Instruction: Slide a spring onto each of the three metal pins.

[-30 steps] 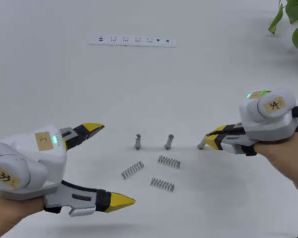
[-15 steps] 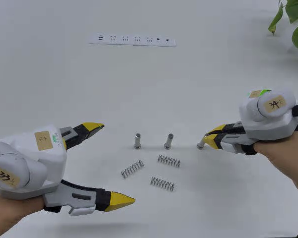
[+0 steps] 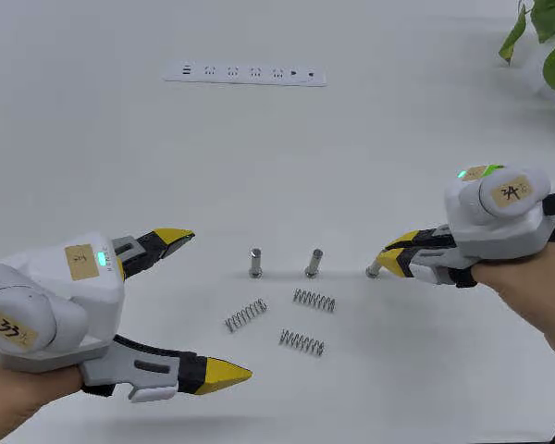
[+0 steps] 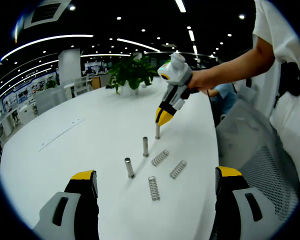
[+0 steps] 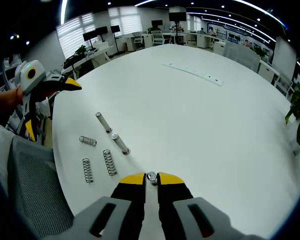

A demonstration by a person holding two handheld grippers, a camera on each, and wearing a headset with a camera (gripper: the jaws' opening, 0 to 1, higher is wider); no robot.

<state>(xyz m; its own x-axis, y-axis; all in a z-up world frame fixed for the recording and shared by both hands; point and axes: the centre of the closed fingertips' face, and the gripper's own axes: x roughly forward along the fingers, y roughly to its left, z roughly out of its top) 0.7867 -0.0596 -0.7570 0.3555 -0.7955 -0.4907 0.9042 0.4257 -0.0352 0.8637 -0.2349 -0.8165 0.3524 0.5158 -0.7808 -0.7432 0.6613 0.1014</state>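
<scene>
White and smooth, the round worktop [image 3: 351, 166] carries few things. A flat white power strip [image 3: 244, 74] lies at its far side, and the leaves of a green plant [image 3: 548, 42] reach in at the far right corner. Around it is a large open office with long light strips and small spot lamps on a dark ceiling and desks far behind. A grey mesh chair [image 5: 35, 200] stands close to the edge of the worktop.

Near the middle, three metal pins stand in a row. The first pin [image 3: 255, 263] and the second pin [image 3: 314, 263] stand free and upright, near each other. The third pin [image 3: 374, 270] is at the right end of the row. The right tool [image 3: 386, 264] has its yellow tips pressed together on the top of this pin.

In front of the pins, three springs lie flat on the worktop, none on a pin: the left spring [image 3: 246, 315], the middle spring [image 3: 314, 300] and the near spring [image 3: 302, 343]. The left tool [image 3: 219, 305] hovers to the left of them, its jaws spread wide and holding nothing.
</scene>
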